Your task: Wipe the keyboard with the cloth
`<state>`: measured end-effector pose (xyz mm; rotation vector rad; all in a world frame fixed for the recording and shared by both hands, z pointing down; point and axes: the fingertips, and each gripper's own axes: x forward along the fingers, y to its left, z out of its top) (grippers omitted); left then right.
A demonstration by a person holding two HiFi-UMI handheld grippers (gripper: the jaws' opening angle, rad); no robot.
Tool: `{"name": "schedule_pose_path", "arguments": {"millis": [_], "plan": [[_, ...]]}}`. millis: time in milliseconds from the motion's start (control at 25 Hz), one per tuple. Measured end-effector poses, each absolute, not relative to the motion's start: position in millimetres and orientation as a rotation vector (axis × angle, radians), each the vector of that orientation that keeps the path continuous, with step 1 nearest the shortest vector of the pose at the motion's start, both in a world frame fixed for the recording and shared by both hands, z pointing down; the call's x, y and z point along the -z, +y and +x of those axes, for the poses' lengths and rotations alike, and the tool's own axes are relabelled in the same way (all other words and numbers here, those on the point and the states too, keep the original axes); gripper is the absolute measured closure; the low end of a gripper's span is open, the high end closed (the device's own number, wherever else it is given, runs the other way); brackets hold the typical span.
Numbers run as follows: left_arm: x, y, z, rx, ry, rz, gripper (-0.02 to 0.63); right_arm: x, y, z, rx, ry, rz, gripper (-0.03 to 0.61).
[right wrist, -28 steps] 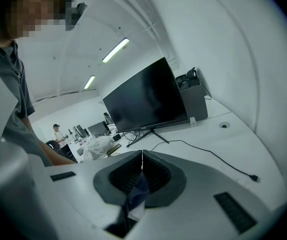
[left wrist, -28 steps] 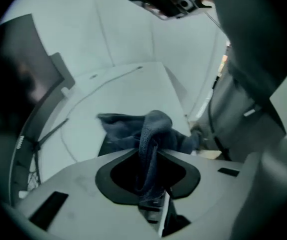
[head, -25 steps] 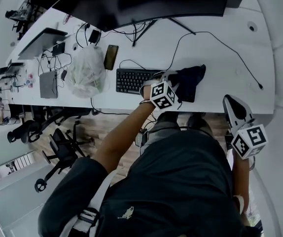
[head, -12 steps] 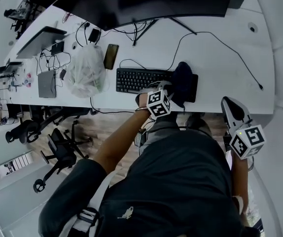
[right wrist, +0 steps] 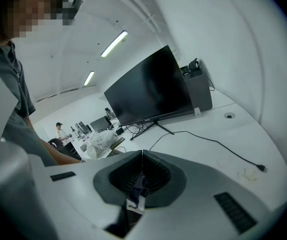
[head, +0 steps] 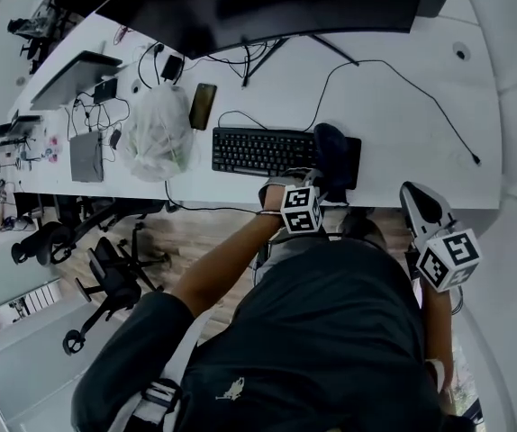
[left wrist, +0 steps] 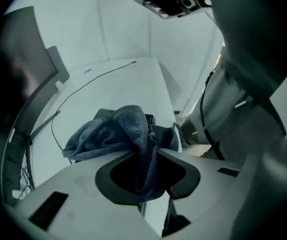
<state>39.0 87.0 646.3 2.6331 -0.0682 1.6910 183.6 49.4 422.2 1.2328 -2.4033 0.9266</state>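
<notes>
Cloth (left wrist: 126,129) — dark blue terry — pinched in left gripper (left wrist: 146,153) fingers atop black keyboard (head: 258,149); right gripper (right wrist: 141,155) fingers pressed together.

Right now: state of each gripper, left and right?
Left gripper: closed, holding the cloth.
Right gripper: closed, jaws together, holding nothing.

The white desk (head: 403,142) is bare to the right of the keyboard (head: 263,149), crossed only by a thin black cable (head: 425,93) lying flat. On the keyboard's left, a bulging plastic bag (head: 157,131) and a phone (head: 203,104) block the way. The monitor (head: 258,7) overhangs the far strip, with stand legs (head: 331,49) and loose cords (head: 231,59) beneath. The cloth (head: 331,147) is heaped on the keyboard's right end, and the near strip is narrow.
</notes>
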Motion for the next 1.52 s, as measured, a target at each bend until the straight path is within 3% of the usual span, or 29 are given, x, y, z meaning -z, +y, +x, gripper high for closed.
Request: {"name": "schedule_pose_path", "arguments": {"millis": [240,680,920,1280,1520], "plan": [[-618,-15,62,-1.676,-0.325,2.753,0.529,-421,46,179,-0.924,-2.417,1.206,0.569],[-646,97,7,-1.681,-0.195,2.570,0.531,-433,43,199,-0.972,-2.360,1.262,0.569],[-622,-2,-26,-1.712,-0.553,2.619,0.531,-437,31,179,-0.977,-2.385,1.188,0.569],[-643,59,-26,-1.699,-0.334,2.545,0.534,-446,18,169,-1.004,-2.349,1.172,0.569],[-621,-24,-33,-1.697,-0.476,2.616,0.532,-447,5,155,-1.016,-2.355,1.167,0.569]]}}
